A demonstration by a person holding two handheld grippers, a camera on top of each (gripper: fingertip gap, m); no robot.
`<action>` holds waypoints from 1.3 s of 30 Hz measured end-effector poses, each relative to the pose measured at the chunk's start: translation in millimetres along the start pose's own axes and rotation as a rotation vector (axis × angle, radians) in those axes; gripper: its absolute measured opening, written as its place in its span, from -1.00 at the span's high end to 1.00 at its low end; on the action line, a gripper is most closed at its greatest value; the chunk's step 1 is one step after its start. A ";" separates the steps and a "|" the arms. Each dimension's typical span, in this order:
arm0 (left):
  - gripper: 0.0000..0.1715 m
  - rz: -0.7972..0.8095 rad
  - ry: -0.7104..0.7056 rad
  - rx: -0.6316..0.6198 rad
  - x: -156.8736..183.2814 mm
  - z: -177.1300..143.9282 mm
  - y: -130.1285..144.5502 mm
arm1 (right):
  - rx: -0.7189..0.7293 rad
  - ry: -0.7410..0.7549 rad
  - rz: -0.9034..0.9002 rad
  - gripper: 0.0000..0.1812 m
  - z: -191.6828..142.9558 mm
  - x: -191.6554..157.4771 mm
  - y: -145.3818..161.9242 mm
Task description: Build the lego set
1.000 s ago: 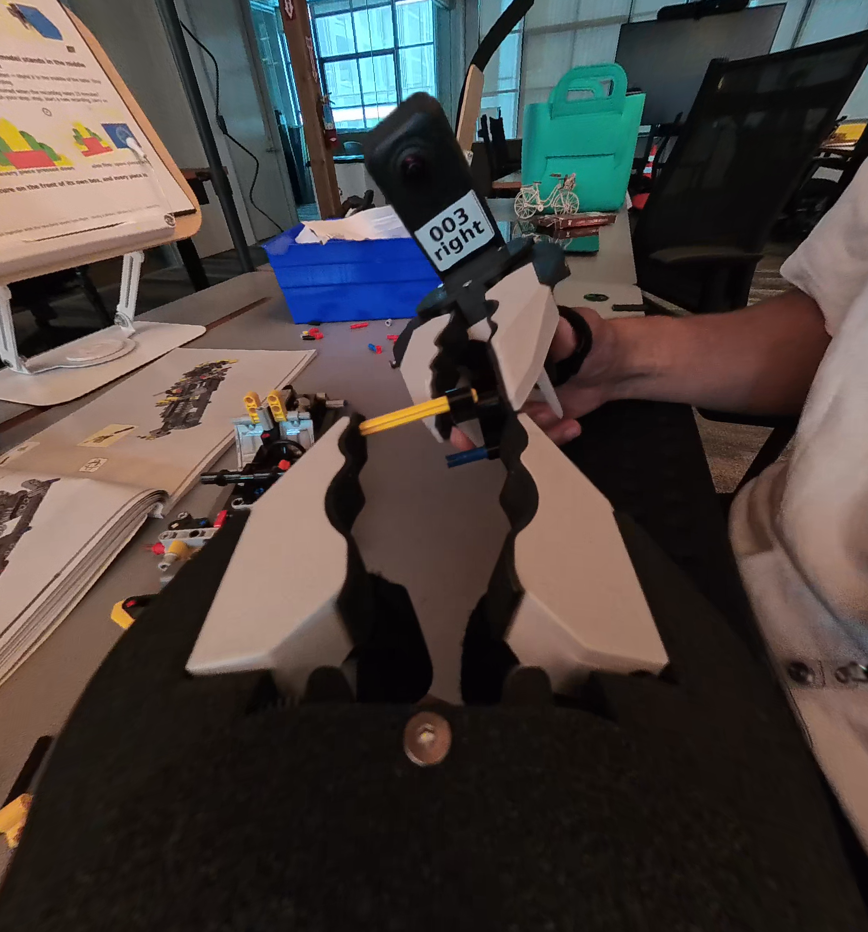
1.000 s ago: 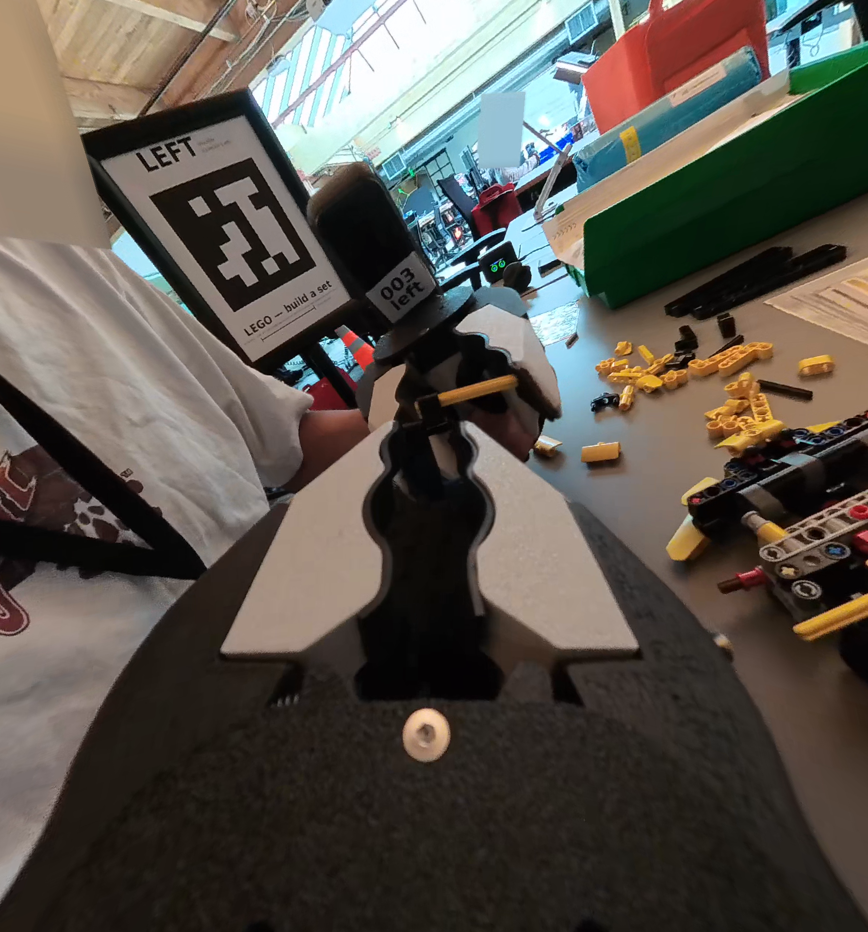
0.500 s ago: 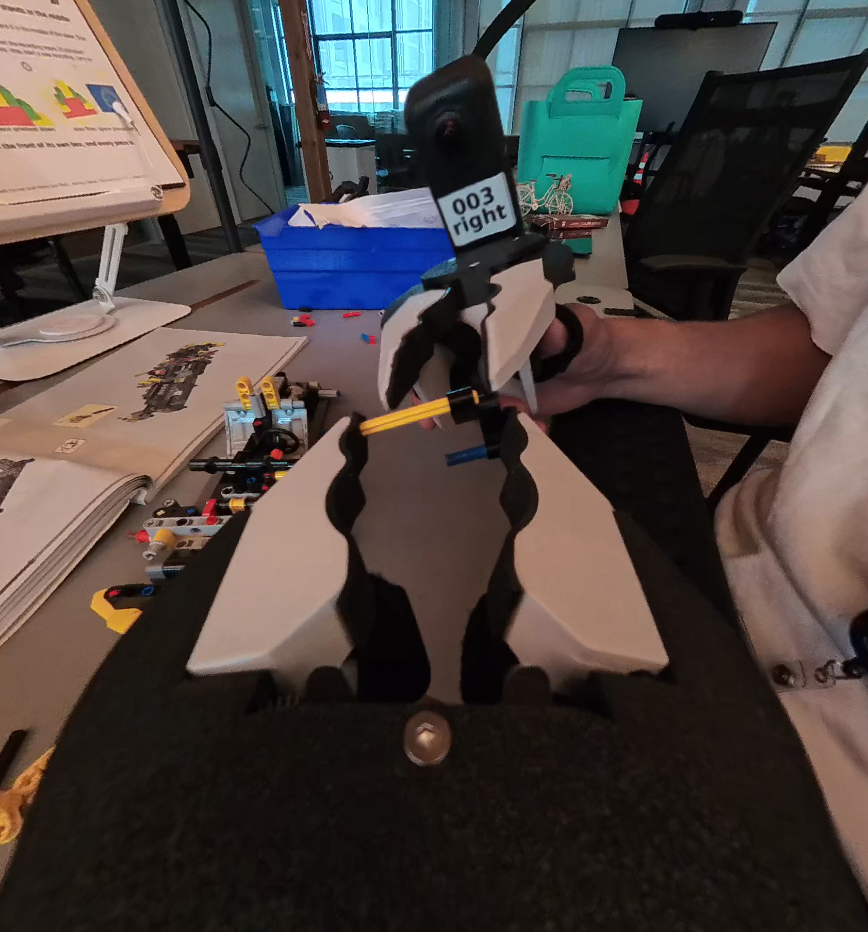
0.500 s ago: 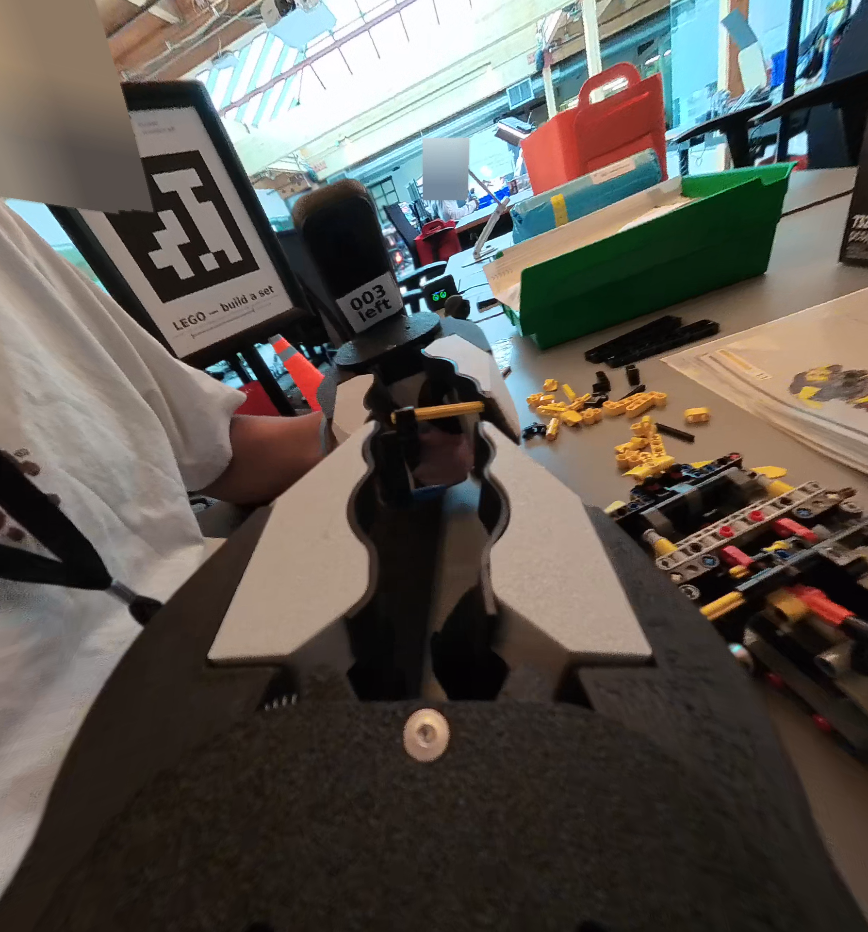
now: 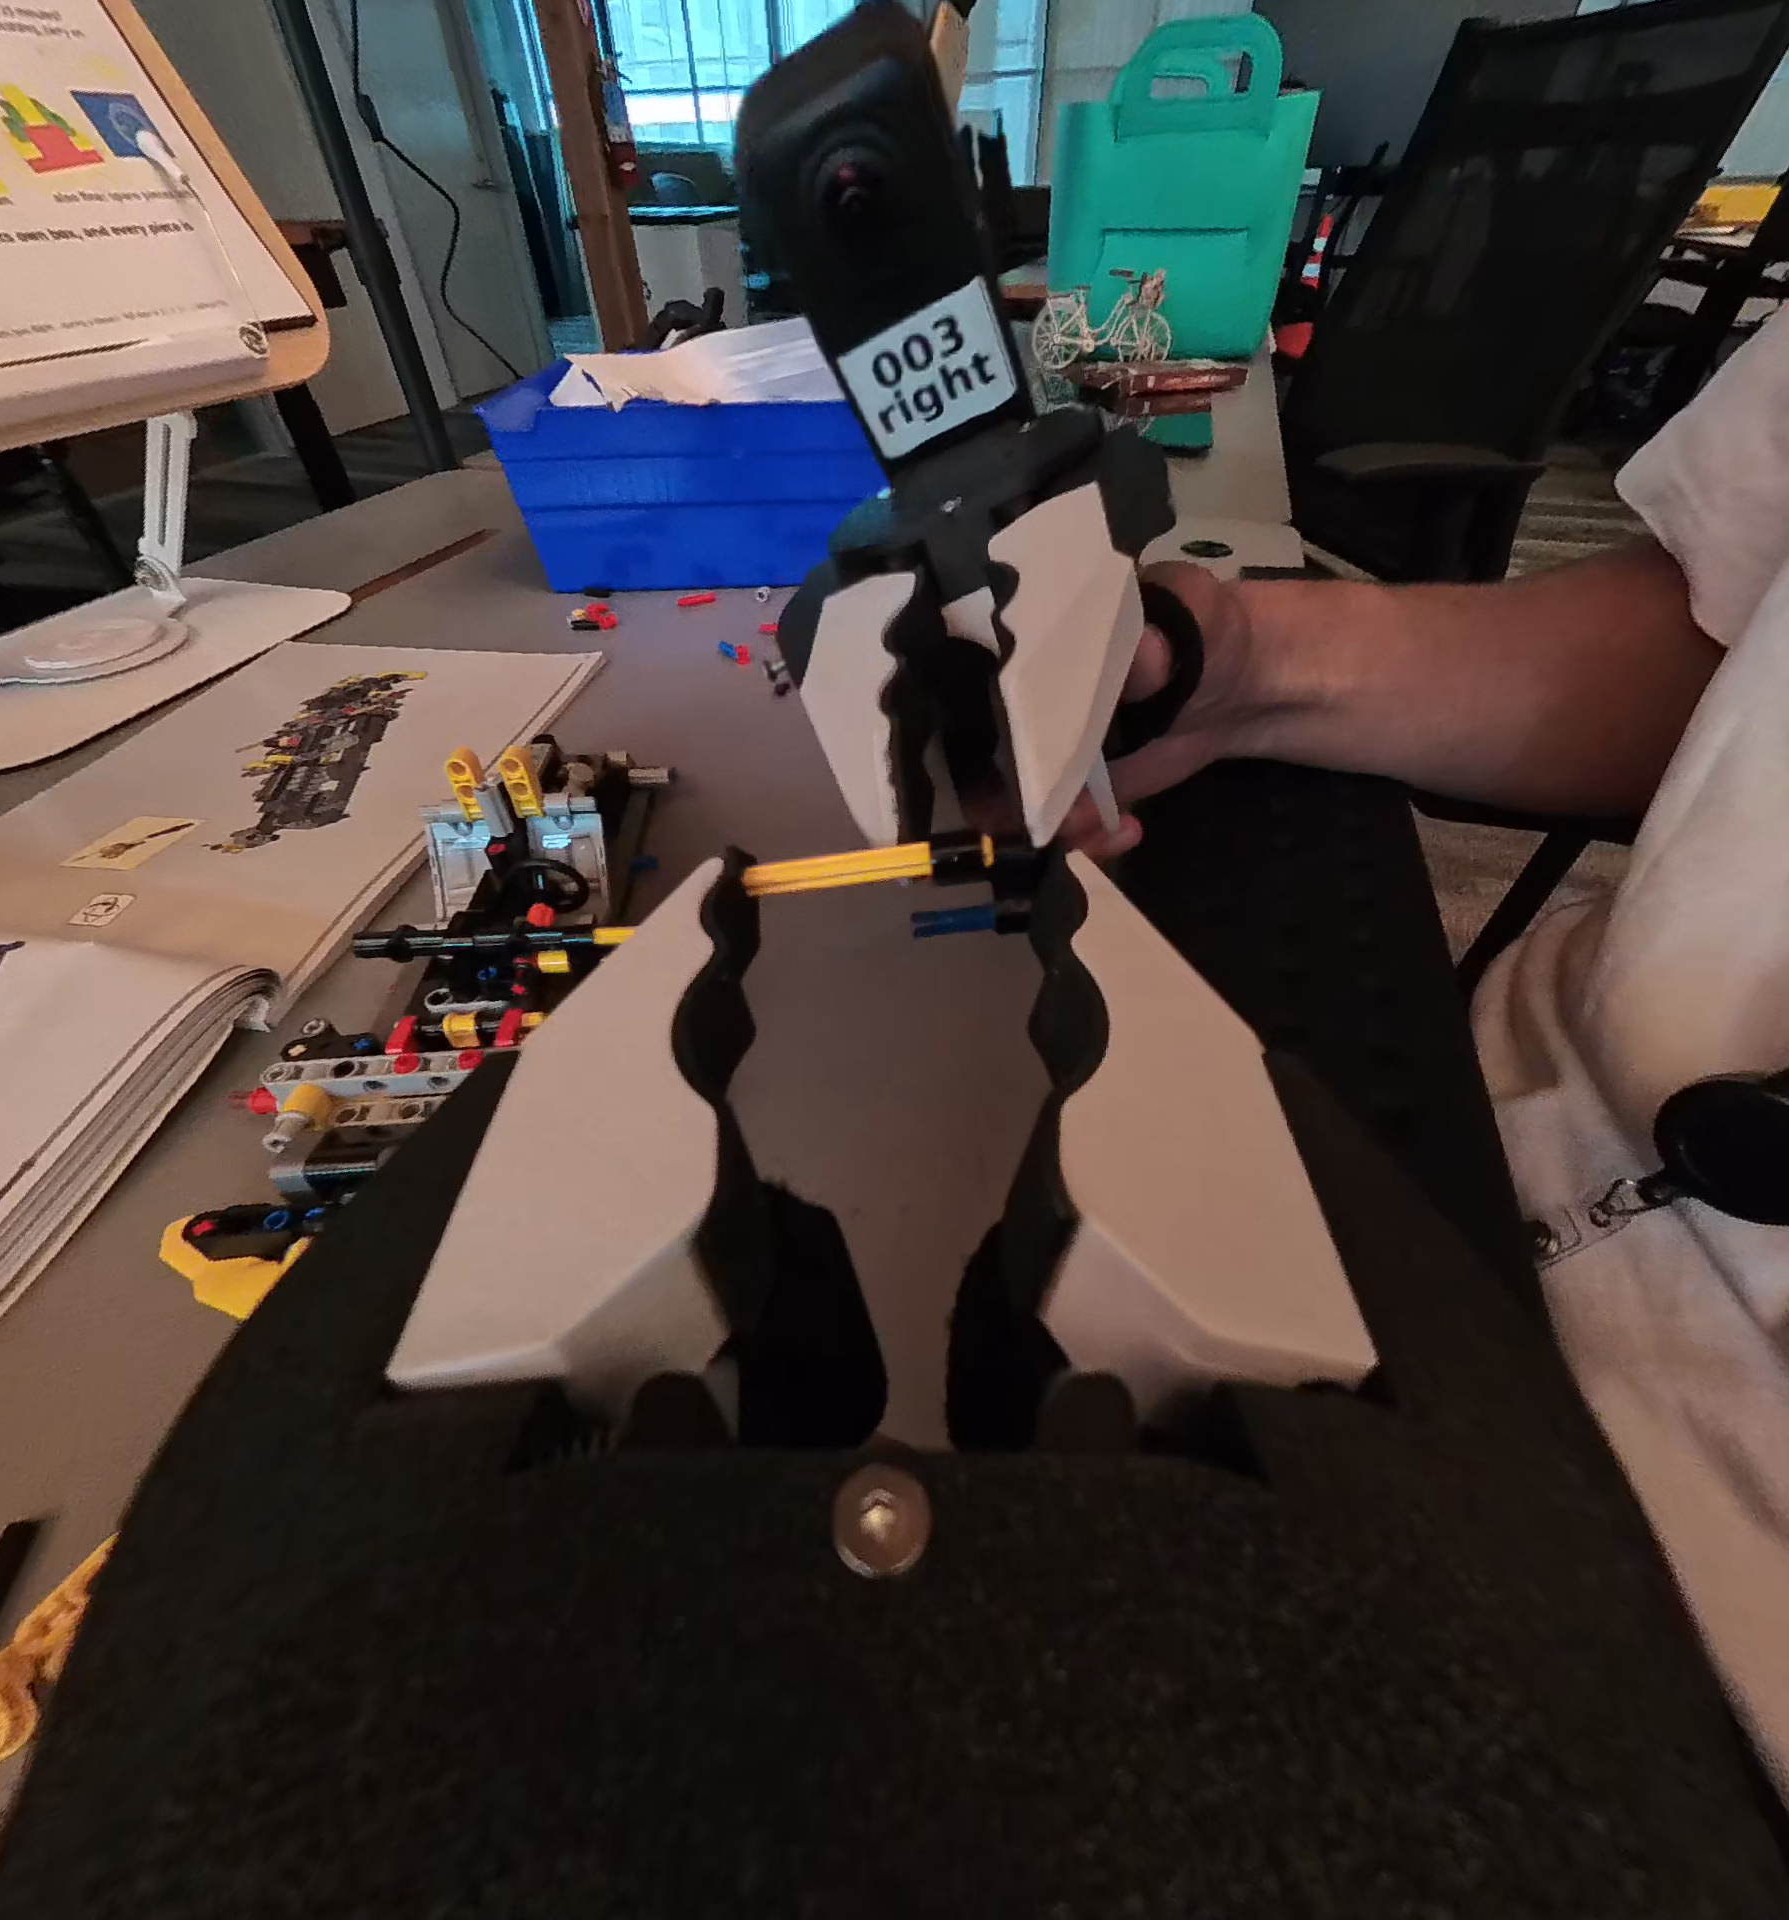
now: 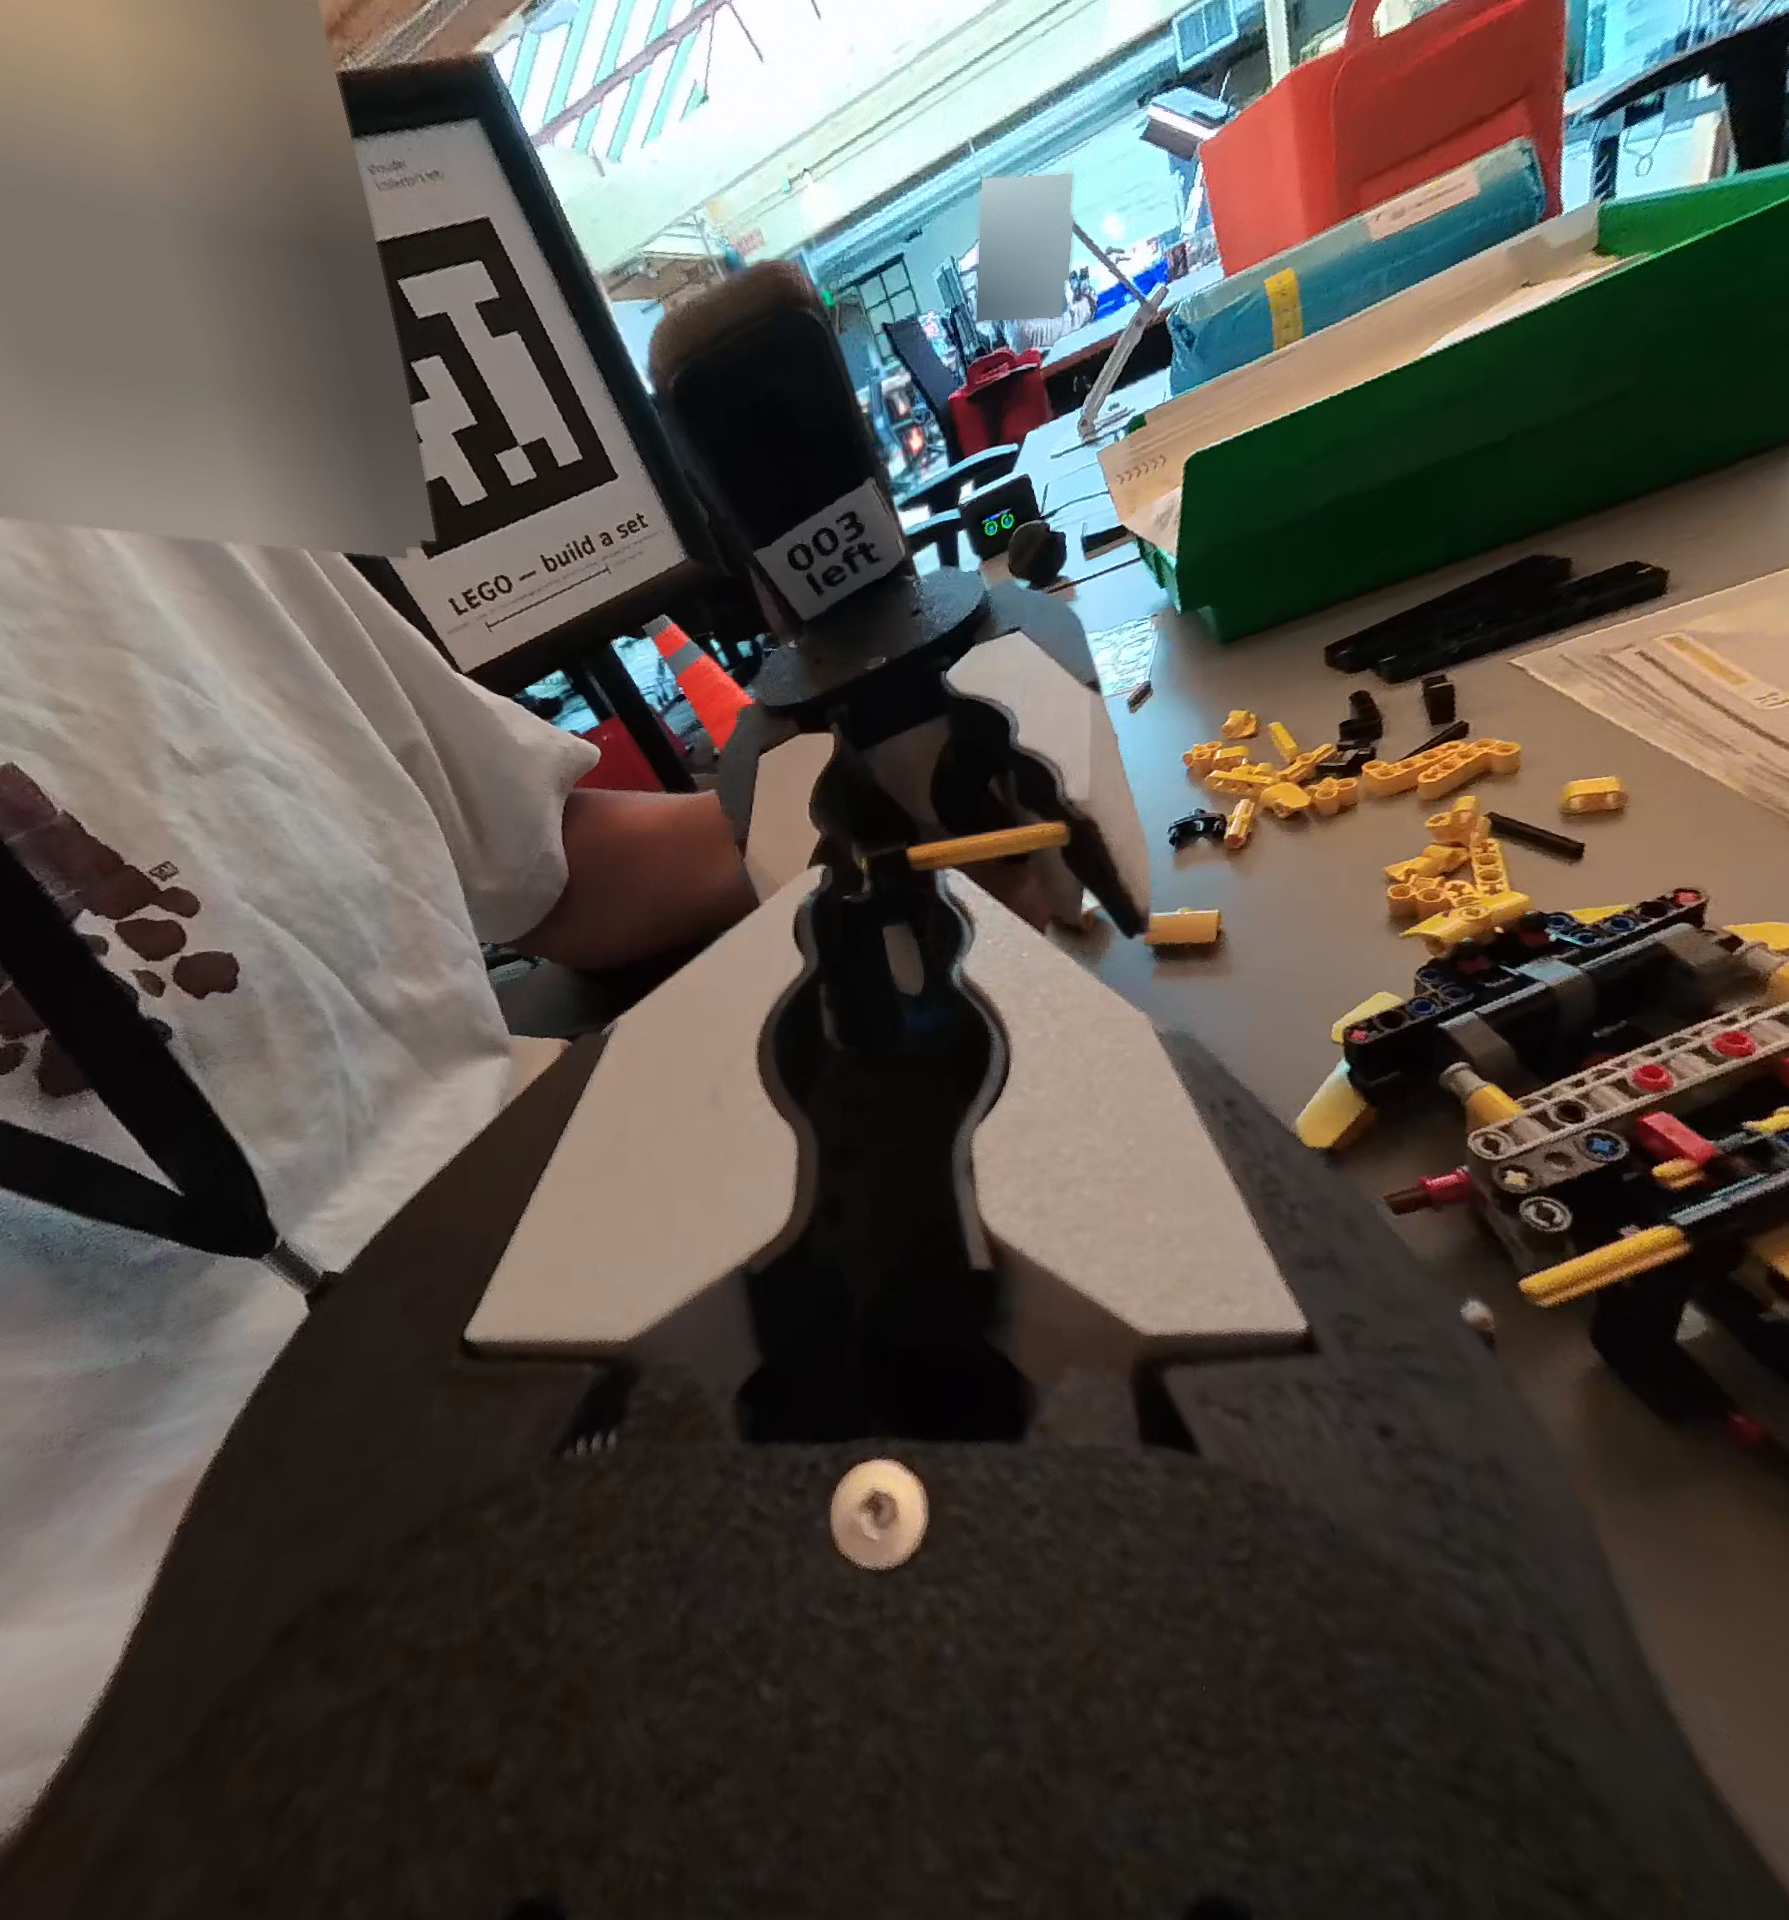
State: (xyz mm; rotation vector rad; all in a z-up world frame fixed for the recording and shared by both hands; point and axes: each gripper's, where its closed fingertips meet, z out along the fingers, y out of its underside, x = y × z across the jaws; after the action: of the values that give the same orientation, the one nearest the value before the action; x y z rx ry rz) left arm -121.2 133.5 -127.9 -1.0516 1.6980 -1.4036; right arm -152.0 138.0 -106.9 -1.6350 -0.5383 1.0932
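A yellow axle [image 5: 833,868] sits in a small black connector [image 5: 968,857] that also carries a blue pin [image 5: 947,920]. My right gripper [image 5: 963,836] points down from above and is shut on the connector. In the right wrist view my right gripper [image 6: 885,894] holds the axle [image 6: 983,847] sticking out to the right. My left gripper [image 5: 890,878] is open wide. Its fingertips stand on either side of the axle piece, and the axle's free end touches one pad. The part-built black, grey and yellow model [image 5: 474,987] lies on the table to the left and shows in the right wrist view [image 6: 1648,1122].
An open instruction booklet [image 5: 246,790] lies left of the model. A blue bin [image 5: 661,488] stands behind, a green bin [image 6: 1492,447] on the other side. Loose yellow pieces [image 6: 1389,790] and black beams [image 6: 1492,613] lie near it. The person's white shirt [image 5: 1700,935] is close on the right. The tips of both grippers are at nearly the same place.
Both grippers stay together around the axle piece, shifting and tilting slightly. The axle now lies more level. Neither gripper's opening has visibly changed.
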 end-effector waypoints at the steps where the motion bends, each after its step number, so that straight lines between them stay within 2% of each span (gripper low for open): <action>1: 0.41 0.006 0.000 -0.005 0.5 0.6 0.8 | -0.006 -0.006 0.014 0.83 0.7 -0.2 1.3; 6: 0.42 0.042 -0.012 -0.053 1.2 4.3 8.9 | -0.066 -0.004 0.074 0.87 0.9 2.1 10.4; 8: 0.42 0.060 -0.013 -0.065 2.6 5.5 11.0 | -0.112 0.016 0.036 0.88 -0.2 2.9 15.1; 18: 0.44 0.096 -0.046 0.024 2.9 -2.7 -4.5 | -0.055 0.025 -0.075 0.88 2.1 -5.0 1.8; 24: 0.43 0.105 -0.019 -0.003 6.8 0.0 0.3 | -0.050 0.017 -0.102 0.88 0.9 -6.5 6.2; 26: 0.43 0.107 -0.018 -0.018 6.7 0.9 2.6 | -0.047 0.001 -0.066 0.88 0.4 -5.9 8.1; 29: 0.43 0.085 -0.020 -0.039 4.0 2.2 6.1 | -0.061 -0.058 0.057 0.76 1.5 -7.4 12.0; 33: 0.43 0.084 -0.039 -0.036 1.9 3.4 4.9 | -0.097 -0.031 0.083 0.78 2.8 -4.3 14.4; 35: 0.71 0.076 -0.017 -0.032 4.4 3.3 5.2 | -0.014 0.021 0.070 0.86 0.5 2.6 1.0; 37: 0.58 0.058 -0.044 -0.036 -0.8 3.5 5.1 | 0.096 -0.020 0.080 0.86 -6.1 -2.1 -18.7; 39: 0.60 0.056 -0.045 -0.023 -0.1 4.3 1.8 | 0.205 -0.030 0.102 0.86 -12.8 0.3 -34.0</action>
State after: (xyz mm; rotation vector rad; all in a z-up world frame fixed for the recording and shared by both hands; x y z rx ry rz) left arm -117.6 131.9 -130.4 -1.0326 1.7019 -1.3181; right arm -135.0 143.7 -75.3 -1.4818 -0.3523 1.2085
